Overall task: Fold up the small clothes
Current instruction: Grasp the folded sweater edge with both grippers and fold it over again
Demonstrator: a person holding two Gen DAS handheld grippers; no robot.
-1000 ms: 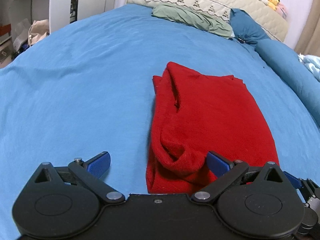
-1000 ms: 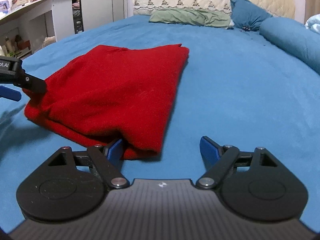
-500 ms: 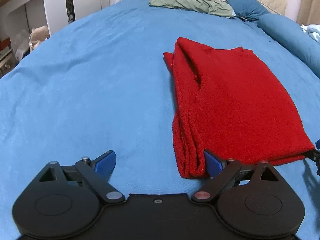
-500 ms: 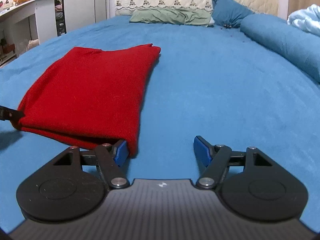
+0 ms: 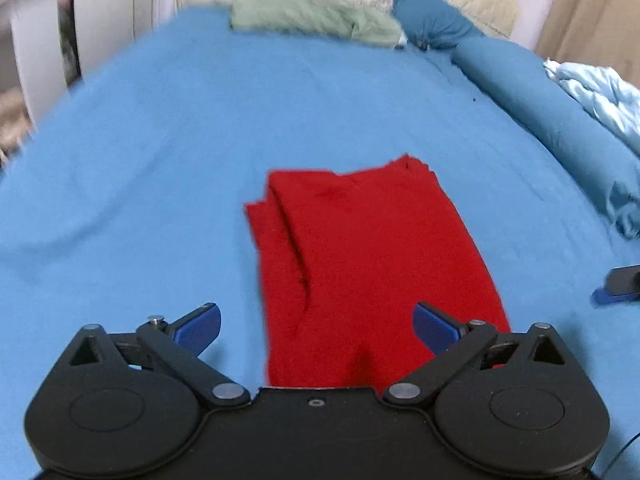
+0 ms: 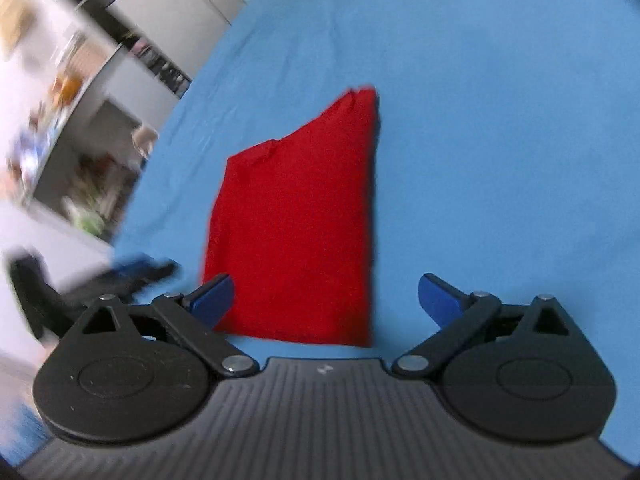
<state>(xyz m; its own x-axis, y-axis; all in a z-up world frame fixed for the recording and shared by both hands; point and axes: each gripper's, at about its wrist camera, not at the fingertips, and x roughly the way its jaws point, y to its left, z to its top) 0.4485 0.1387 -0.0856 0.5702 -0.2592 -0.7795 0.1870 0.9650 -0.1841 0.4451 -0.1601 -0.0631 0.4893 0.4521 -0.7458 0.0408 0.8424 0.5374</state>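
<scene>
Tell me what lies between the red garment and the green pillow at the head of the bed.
Only bare blue sheet. The left wrist view shows it running unbroken from the red garment to the green pillow; nothing sits on that stretch.

The left gripper (image 5: 316,326) fills the lower part of the left wrist view, level in the frame, its two blue-padded fingers (image 5: 198,326) spread wide apart with nothing between them. The right gripper (image 6: 326,300) sits in the lower part of the right wrist view, its blue fingers (image 6: 436,296) likewise spread wide and holding nothing. That view is tilted and blurred. The right gripper also shows as a small dark and blue tip at the right edge of the left view; the left one appears blurred at lower left of the right view.
</scene>
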